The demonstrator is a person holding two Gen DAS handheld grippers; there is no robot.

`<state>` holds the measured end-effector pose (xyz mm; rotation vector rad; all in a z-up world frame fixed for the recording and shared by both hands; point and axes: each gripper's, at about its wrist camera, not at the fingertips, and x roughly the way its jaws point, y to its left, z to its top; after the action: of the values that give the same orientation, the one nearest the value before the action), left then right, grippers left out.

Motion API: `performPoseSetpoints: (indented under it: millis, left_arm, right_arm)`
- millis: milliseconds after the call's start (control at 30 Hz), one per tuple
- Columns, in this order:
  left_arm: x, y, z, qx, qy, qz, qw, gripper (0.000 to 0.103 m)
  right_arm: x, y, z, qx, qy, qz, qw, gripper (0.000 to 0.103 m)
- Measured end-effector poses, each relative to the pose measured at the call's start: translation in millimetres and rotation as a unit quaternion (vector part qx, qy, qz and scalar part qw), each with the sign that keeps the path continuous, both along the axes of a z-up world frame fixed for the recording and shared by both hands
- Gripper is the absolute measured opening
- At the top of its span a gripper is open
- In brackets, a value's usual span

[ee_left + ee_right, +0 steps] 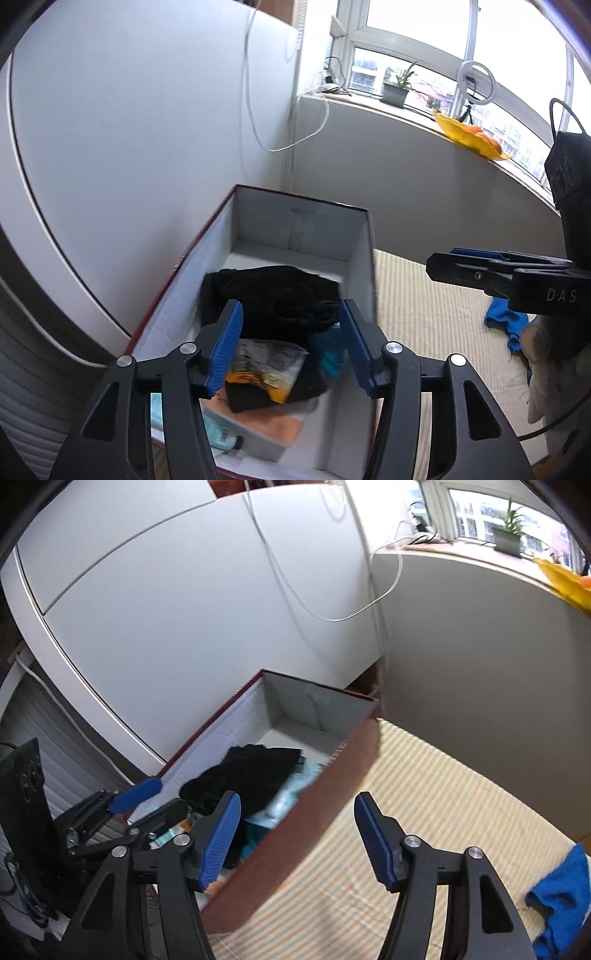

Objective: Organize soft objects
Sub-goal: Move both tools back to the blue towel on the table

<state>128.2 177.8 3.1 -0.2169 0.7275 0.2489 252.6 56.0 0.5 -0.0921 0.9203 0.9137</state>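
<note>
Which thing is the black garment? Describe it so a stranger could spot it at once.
Find the long box, dark red outside and white inside, open on the striped mat by the white wall. The black garment lies crumpled about midway along the box, on top of the other contents. It is the box's largest item, unlike the yellow printed packet and teal cloth nearer the camera.
</note>
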Motion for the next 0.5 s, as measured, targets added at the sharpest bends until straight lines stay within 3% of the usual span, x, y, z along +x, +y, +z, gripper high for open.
performPoseSetpoints:
  millis: [500]
  left_arm:
    - [6.7, -83.7, 3.8, -0.007, -0.011, -0.090, 0.9958, 0.056]
  right_arm:
    - [-5.6, -127.4, -1.8, -0.015, -0.041, -0.071, 0.997, 0.061]
